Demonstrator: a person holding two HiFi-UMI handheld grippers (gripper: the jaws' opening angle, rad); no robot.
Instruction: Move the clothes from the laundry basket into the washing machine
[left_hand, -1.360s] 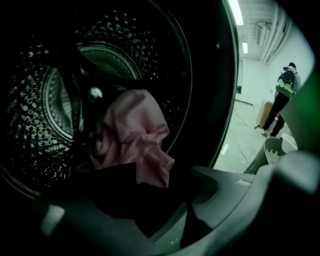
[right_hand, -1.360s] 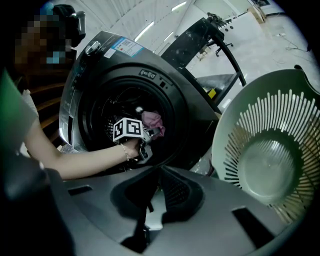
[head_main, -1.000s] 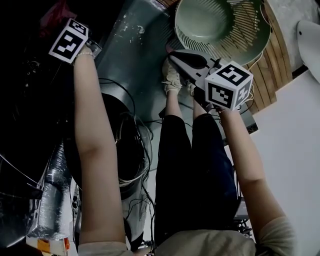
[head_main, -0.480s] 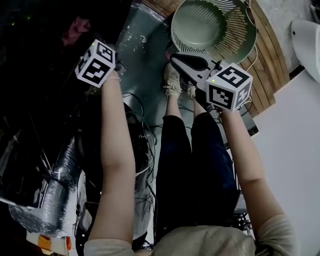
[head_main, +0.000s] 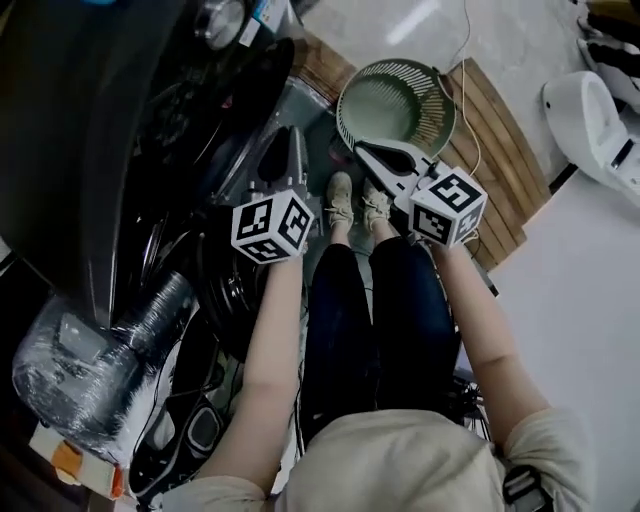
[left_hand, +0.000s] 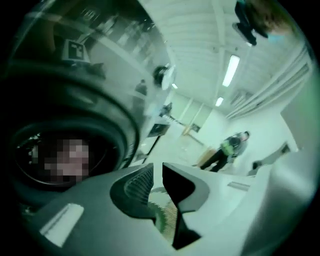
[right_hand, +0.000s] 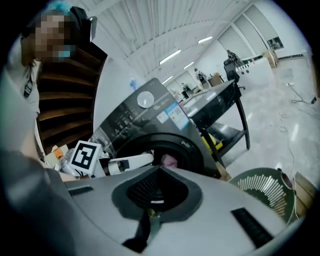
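Pale concrete floor spreads to the right, where a wooden pallet (head_main: 505, 165) lies by the green laundry basket (head_main: 432, 90), far centre, its ribbed bottom bare. Left of it stands the dark washing machine (right_hand: 150, 117), with a pink garment (right_hand: 169, 161) inside its drum. The left gripper (left_hand: 157, 170) has just been closing to a narrow, empty gap. The right gripper (right_hand: 159, 169) has its jaws pressed together, holding nothing.

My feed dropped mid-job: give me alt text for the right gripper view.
The right gripper has its jaws shut with nothing between them and points toward the dark front-loading washing machine, where a pink garment shows in the round opening. A green slatted laundry basket sits at the lower right.
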